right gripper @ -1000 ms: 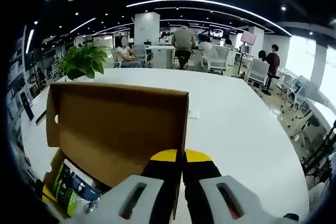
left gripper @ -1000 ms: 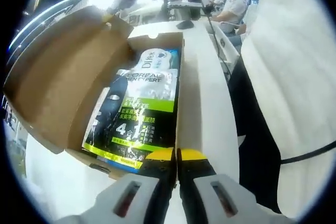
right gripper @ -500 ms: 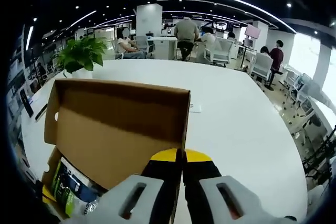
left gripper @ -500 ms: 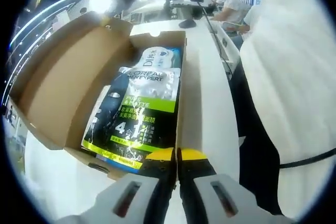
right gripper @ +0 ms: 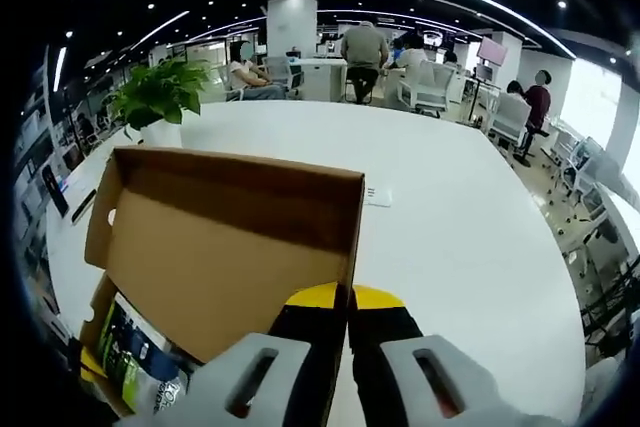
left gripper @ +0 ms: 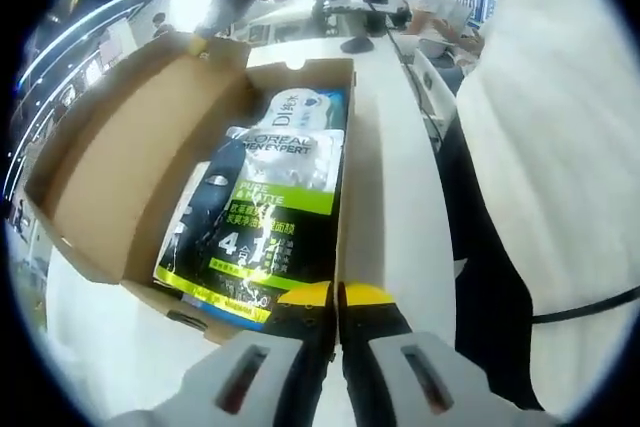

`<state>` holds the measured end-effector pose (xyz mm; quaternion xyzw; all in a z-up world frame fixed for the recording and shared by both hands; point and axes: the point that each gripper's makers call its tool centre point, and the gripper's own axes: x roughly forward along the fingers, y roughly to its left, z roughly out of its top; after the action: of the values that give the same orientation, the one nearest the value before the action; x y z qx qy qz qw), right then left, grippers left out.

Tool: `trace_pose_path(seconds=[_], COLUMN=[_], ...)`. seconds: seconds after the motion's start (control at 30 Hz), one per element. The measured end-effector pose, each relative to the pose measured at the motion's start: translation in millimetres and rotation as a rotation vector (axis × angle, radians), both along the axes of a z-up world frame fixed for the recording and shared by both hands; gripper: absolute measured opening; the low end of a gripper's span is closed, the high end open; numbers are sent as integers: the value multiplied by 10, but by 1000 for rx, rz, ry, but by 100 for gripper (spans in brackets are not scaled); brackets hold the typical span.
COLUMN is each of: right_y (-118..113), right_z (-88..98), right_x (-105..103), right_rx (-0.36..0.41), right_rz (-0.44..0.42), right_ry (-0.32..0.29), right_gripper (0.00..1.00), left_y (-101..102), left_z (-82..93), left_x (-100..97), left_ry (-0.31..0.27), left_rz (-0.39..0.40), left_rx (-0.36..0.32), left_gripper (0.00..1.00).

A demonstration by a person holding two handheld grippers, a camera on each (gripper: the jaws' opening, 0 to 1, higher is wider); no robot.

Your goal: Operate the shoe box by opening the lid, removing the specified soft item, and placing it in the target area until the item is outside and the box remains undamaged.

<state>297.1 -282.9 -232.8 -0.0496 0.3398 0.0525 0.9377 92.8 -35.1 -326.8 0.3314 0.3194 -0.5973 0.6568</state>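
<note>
Box open, pouch waiting inside

My left hand-held gripper (left gripper: 337, 294) is closed on the box (left gripper: 345, 147) wall; my right hand-held gripper (right gripper: 348, 297) pinches the lid (right gripper: 220, 247). The pouch (left gripper: 262, 212) lies flat inside on the white table (right gripper: 450, 217). I judge it soft, light, slippery: better to pinch its top seam.

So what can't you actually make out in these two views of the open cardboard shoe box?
- Right gripper view: most of the black-and-green soft pouch, behind the raised brown lid.
- Left gripper view: the pouch's near end, behind the left gripper; the small print is too tiny to read.
- Right gripper's hold on the lid: unclear.
</note>
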Motion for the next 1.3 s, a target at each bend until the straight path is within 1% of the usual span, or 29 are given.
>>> trace_pose_path(seconds=[0.1, 0.17, 0.2, 0.27, 0.3, 0.33, 0.37, 0.4, 0.43, 0.53, 0.63, 0.73, 0.77, 0.8, 0.83, 0.87, 0.93, 0.97, 1.1, 1.23, 1.27, 1.3], right_y=[6, 5, 0, 6, 4, -3, -6, -6, -9, -19, -26, -36, -42, -38, -35, -44, -45, -45, -46, -105, -163, -142], right_z=[-43, -73, -95, -102, -126, -150, -161, -196, -209, -259, -350, -447, -480, -513, -552, -595, -637, -651, -657, -689, -751, -751], right_x=[33, 50, 54, 43, 63, 76, 93, 95, 104, 143, 174, 195, 191, 178, 185, 185, 193, 181, 167, 194, 301, 286], right_rx=[2, 8, 36, 74, 23, 12, 24, 63, 67, 60, 62, 69, 109, 123, 82, 21, 35, 59, 69, 62, 52, 41], right_rz=[7, -4, -23, -58, 10, 32, 26, 4, 3, 16, 14, -23, -104, -150, -123, -80, -89, -106, -92, -87, -87, -81], right_ry=[13, 32, 47, 58, 68, 85, 97, 144, 160, 174, 193, 215, 228, 240, 242, 246, 254, 265, 280, 284, 278, 278], right_gripper=[0, 0, 0, 0, 0, 0, 0, 0, 0, 0, 0, 0, 0, 0, 0, 0, 0, 0, 0, 0, 0, 0], left_y=[-1, -1, -1, -4, -5, -9, -11, -9, -8, -7, -5, -6, -5, -5, -7, -8, -2, -2, -4, -6, -7, -7], left_z=[-4, -4, -4, -8, -20, -21, -21, -24, -25, -25, -24, -24, -25, -26, -29, -32, -34, -33, -31, -32, -32, -32], left_x=[4, 4, 2, 3, 13, 23, 23, 11, 15, 16, 17, 18, 21, 23, 25, 24, 18, 17, 14, 14, 13, 12], left_ry=[4, 1, -1, -5, -8, 3, 8, 8, 9, 5, 4, 4, 3, 2, 2, 3, 3, 1, 2, 2, 2, 2], left_rz=[3, 3, 5, 7, -1, 7, 9, 2, 2, 1, 3, 8, 9, 12, 17, 19, 14, 11, 8, 7, 9, 12], left_rx=[6, 5, 5, 6, 8, 8, 13, 21, 21, 18, 19, 20, 21, 23, 27, 32, 30, 27, 25, 24, 24, 24], left_gripper=[1, 1, 1, 1, 1, 1, 1, 1, 1, 1, 1, 1, 1, 1, 1, 1, 1, 1, 1, 1, 1, 1])
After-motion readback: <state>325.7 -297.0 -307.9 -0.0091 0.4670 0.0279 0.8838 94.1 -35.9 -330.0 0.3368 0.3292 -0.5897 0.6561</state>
